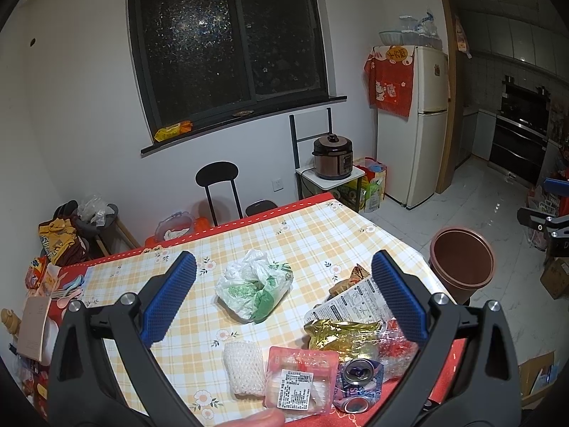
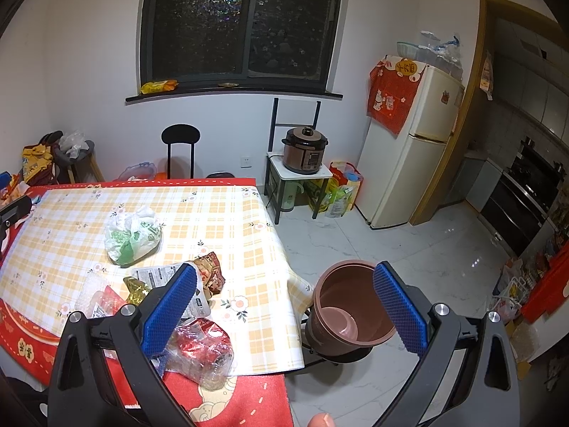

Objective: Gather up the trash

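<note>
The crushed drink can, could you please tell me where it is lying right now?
In the left wrist view, the crushed drink can lies on the table's near edge, right of the pink labelled tray and below the gold foil wrapper.

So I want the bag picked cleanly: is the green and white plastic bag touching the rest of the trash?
Apart. In the left wrist view, bare tablecloth shows all around the plastic bag, separating it from the printed wrapper.

The worktop is covered by a yellow checked cloth. A crumpled green-and-white bag is seen near its middle. Nearer than the bag are laid a white foam net, a pink tray, a crushed can and wrappers.
</note>
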